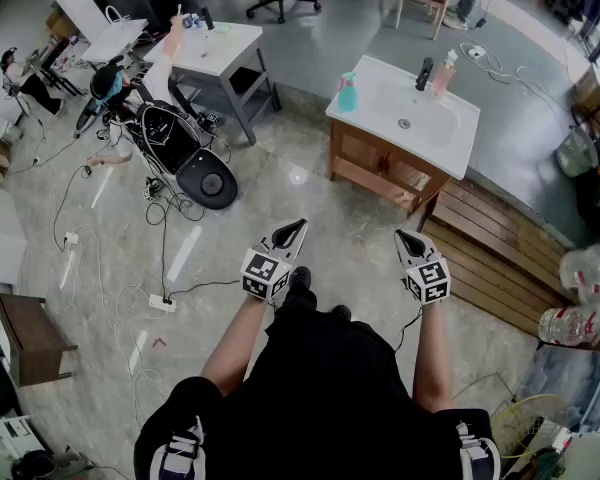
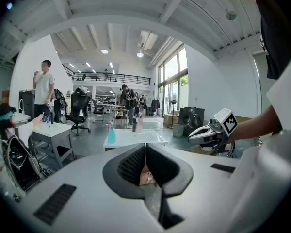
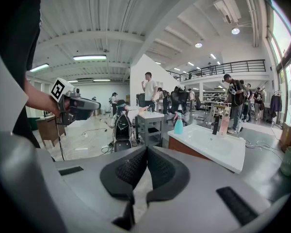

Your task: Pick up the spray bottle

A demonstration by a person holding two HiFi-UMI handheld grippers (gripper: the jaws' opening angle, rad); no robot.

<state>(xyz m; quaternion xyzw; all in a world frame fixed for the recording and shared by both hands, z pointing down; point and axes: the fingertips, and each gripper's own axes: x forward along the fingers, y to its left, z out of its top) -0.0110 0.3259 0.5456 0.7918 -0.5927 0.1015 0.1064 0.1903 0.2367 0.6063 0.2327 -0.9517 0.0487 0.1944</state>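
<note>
Where the head view looks down, the left gripper (image 1: 292, 230) and the right gripper (image 1: 408, 238) are held out side by side over the floor (image 1: 280, 183). Both are well apart from the white sink counter (image 1: 450, 148), at whose left corner the teal spray bottle (image 1: 348, 93) is stood upright. In the left gripper view, the left jaws are seen pressed together with nothing between them, and the bottle is seen far ahead. In the right gripper view, the right jaws are likewise closed and empty, and the bottle is seen ahead, slightly to the right.
</note>
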